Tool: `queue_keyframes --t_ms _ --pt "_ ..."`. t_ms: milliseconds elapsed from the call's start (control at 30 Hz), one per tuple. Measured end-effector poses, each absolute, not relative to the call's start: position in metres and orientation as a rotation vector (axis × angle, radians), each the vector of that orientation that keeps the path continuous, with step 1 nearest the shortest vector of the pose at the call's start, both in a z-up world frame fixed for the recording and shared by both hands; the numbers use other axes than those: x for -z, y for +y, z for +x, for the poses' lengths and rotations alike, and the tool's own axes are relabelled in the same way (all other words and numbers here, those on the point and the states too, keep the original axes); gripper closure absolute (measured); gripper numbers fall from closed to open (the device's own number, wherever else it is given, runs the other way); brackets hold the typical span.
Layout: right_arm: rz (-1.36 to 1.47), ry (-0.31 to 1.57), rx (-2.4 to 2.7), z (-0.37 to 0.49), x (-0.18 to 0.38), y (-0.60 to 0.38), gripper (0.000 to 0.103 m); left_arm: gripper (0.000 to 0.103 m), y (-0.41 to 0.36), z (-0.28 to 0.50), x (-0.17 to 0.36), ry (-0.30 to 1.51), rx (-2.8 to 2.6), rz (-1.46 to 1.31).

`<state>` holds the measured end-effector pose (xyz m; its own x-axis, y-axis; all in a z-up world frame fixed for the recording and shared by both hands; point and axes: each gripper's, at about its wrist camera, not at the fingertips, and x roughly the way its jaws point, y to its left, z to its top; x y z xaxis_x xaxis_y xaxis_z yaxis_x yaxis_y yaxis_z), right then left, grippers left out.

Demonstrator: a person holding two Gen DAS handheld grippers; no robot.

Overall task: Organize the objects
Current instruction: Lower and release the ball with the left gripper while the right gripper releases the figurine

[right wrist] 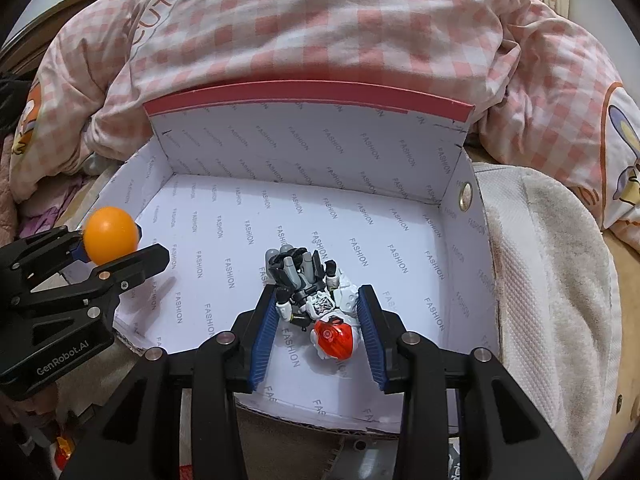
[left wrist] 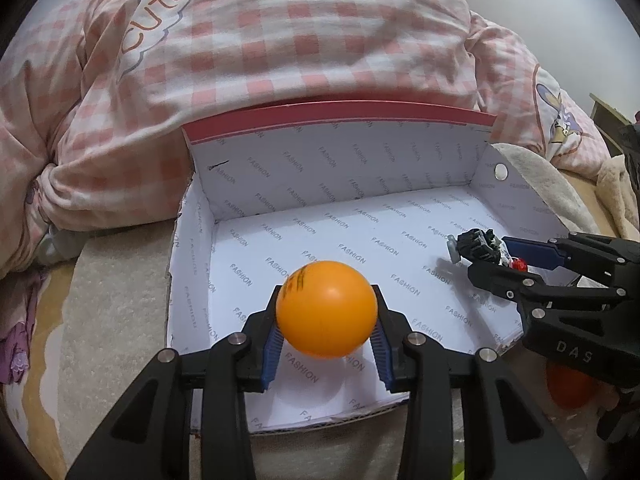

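From my left wrist camera I see the orange ball (left wrist: 326, 309), a smooth glossy sphere with a few dark scribbled marks near its upper left, sitting between the blue ribbed pads (left wrist: 273, 350) of my left gripper (left wrist: 326, 312); both pads meet its sides, so I read it as pinched, held over the near part of the box (left wrist: 340, 120) and clear of the floor, with its shadow falling on the paper lining below. My right gripper (right wrist: 318, 316) has the toy robot figure (right wrist: 310, 292) between its own blue pads (right wrist: 264, 332): a small jointed figure in black, grey and white with a shiny red-orange dome at the end nearest me (the head, I take it), lying lengthwise along the fingers. The right pad presses its white side and the left pad meets one of its arms, so I call it gripped; whether it rests on the box floor or hangs just above it I cannot tell. The box is an open cardboard one with a red top edge on its far wall and white lining printed all over with the word FASHION, a round metal stud on its right wall. It stands on a pale fuzzy blanket (right wrist: 540, 280), in front of a pink checked duvet (left wrist: 300, 40). Apart from the two held things, the floor of the box shows only the printed lining
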<state>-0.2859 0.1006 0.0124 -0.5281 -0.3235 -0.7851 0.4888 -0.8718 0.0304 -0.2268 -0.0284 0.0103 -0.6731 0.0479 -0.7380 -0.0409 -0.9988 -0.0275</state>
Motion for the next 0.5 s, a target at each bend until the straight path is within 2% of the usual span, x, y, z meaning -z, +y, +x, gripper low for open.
queue_keyframes --t_ms 300,367,500 --pt "1.157 0.264 2.376 -0.286 -0.012 0.101 0.062 0.047 -0.039 -0.228 -0.009 -0.043 -2.846 -1.234" --pt "1.156 0.254 2.368 -0.286 -0.011 0.100 0.058 0.047 -0.039 -0.227 -0.009 -0.040 -2.846 -1.225" --pt "1.144 0.235 2.344 -0.284 -0.012 0.097 0.045 0.045 -0.040 -0.226 -0.009 -0.048 -2.848 -1.209"
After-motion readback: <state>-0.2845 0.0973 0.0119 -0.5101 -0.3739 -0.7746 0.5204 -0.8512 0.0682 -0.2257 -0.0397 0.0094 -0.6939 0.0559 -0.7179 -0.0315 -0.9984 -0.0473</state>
